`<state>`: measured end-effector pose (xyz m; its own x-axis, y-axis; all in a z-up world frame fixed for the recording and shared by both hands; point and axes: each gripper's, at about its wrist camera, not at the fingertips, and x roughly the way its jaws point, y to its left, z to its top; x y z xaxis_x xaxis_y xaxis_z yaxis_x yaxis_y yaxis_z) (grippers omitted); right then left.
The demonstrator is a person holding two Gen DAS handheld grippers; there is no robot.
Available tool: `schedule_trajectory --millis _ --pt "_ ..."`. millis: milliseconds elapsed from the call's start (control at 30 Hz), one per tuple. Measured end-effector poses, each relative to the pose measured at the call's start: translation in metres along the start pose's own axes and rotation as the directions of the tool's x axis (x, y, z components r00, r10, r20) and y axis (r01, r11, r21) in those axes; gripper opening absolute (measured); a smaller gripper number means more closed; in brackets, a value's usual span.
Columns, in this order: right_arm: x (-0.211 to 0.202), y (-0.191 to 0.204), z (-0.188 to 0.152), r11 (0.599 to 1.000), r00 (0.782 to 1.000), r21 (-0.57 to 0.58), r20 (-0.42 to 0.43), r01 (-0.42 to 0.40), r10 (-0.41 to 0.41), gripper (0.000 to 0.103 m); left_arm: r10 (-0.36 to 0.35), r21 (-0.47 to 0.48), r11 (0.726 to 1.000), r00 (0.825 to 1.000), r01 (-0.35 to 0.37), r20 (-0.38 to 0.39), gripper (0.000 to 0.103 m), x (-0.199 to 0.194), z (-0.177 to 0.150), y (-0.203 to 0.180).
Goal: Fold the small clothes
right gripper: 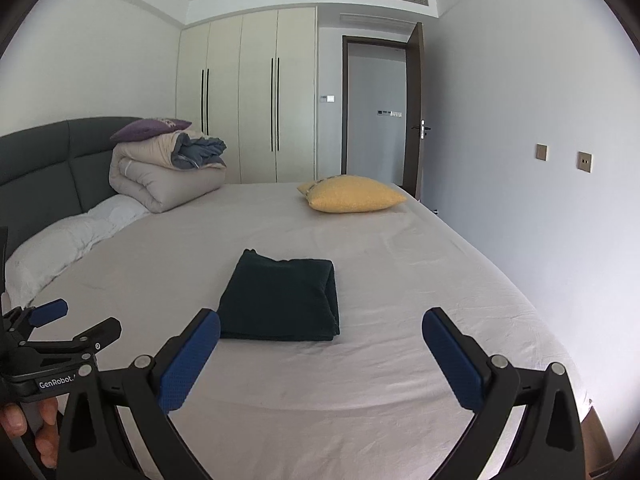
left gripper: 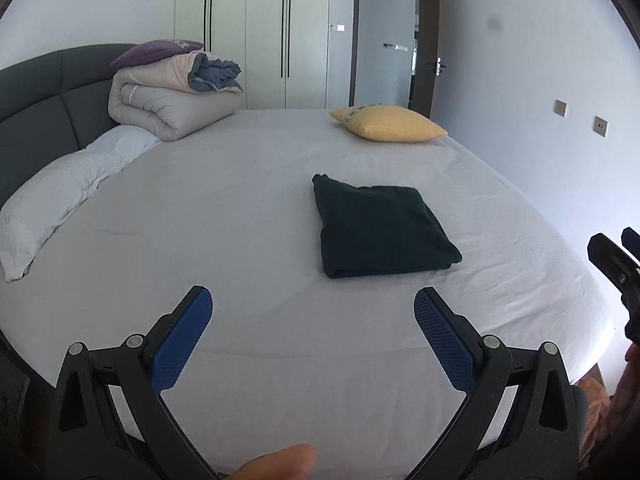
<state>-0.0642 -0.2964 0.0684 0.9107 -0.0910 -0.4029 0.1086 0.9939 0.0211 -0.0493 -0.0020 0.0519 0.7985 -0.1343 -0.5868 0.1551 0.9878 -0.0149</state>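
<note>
I have both tools held above the near part of the bed with nothing in either of them. My left gripper [left gripper: 313, 312] has its two blue-padded black fingers [left gripper: 186, 336] spread wide apart, only bare sheet showing between them, and my right gripper [right gripper: 321, 334] is spread just as wide and holds nothing. The folded dark green, nearly black garment [left gripper: 378, 230] lies flat on the pale grey bedsheet [left gripper: 240, 208] as a compact squarish bundle, near the middle of the mattress and beyond both sets of fingertips; neither gripper touches it. From the left wrist it sits ahead and a little to the right, its thick folded edge facing me; from the right wrist the same garment [right gripper: 282, 300] sits ahead and to the left, just past my left-hand finger pad. In the right wrist view I can see my other gripper at the left edge, and the hand [right gripper: 28, 424] wrapped around its handle. Further up the bed a yellow cushion [left gripper: 390, 123] rests near the far right side, well apart from the garment. Against the dark grey padded headboard [left gripper: 36, 92] on the left lies a rolled beige duvet [left gripper: 168, 104] with a purple pillow [left gripper: 156, 50] on top, and a white pillow [left gripper: 64, 196] lies along the headboard just in front of the duvet. Behind the bed stand cream wardrobe doors [left gripper: 256, 32] and a dark brown door [left gripper: 428, 40] that stands open.
</note>
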Motion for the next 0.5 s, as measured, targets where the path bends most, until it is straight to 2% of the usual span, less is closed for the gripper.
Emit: schedule_trajectory --millis 100,233,500 --pt "0.011 0.005 -0.009 1.0 0.998 0.0 -0.06 -0.002 0.002 0.103 -0.002 -0.027 1.0 0.999 0.001 -0.041 0.103 0.012 -0.005 0.008" --pt "0.02 0.006 -0.018 0.997 0.992 0.063 -0.119 -0.036 0.044 0.103 0.013 -0.039 0.999 0.998 -0.015 -0.054 0.103 0.017 -0.007 0.016" --pt "0.03 0.014 -0.027 0.997 0.986 0.061 -0.161 -0.04 0.05 0.103 0.006 -0.026 1.0 0.997 -0.008 -0.073 0.103 0.026 -0.009 0.019"
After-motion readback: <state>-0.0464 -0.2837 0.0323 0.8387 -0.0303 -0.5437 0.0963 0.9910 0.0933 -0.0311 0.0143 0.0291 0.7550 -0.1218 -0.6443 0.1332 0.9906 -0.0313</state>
